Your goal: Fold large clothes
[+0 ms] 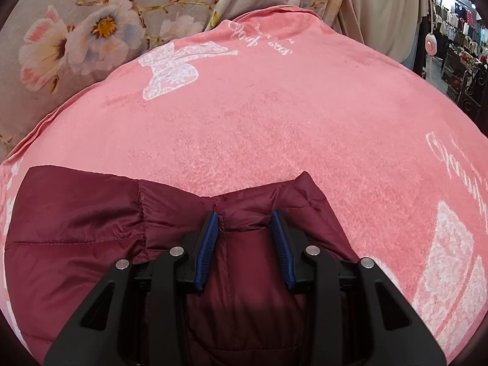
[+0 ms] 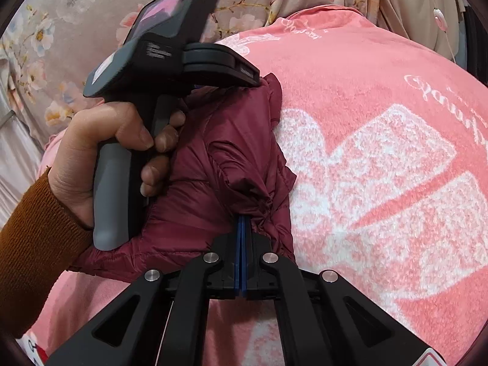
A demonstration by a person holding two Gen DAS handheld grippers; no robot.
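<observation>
we read no brand. the white cursive script (image 1: 262, 35) printed on the pink plush blanket (image 1: 274, 116) shows upside down and is not legible to us; a second script line (image 2: 451, 103) near the blanket's right edge is likewise unreadable. small grey lettering on the left gripper's housing, seen from the right wrist, is too blurred to make out. the blanket also bears a white butterfly print (image 1: 170, 70) and a large white bow-like pattern (image 2: 381, 183).

the maroon quilted puffer jacket (image 1: 76, 228) lies bunched on the blanket, towards its near left part.

left gripper (image 1: 245, 222): its blue ribbed pads (image 1: 210, 244) stand apart, hovering over a raised fold of the jacket, and we see no fabric pinched between them. in the right wrist view this tool is held by the left hand (image 2: 100, 158), with a rust-brown knitted sleeve (image 2: 33, 244) at the wrist.

right gripper (image 2: 243, 222): its blue pads are pressed together, clamping a gathered, puckered edge of the jacket.

beyond the blanket hangs a grey floral cloth with pink and white blossoms (image 1: 91, 30). a plain beige curtain (image 1: 387, 9) hangs beside it. a small round pink device (image 1: 430, 44) hangs at the right. racks of hung garments (image 1: 460, 33) fill the far right background.
</observation>
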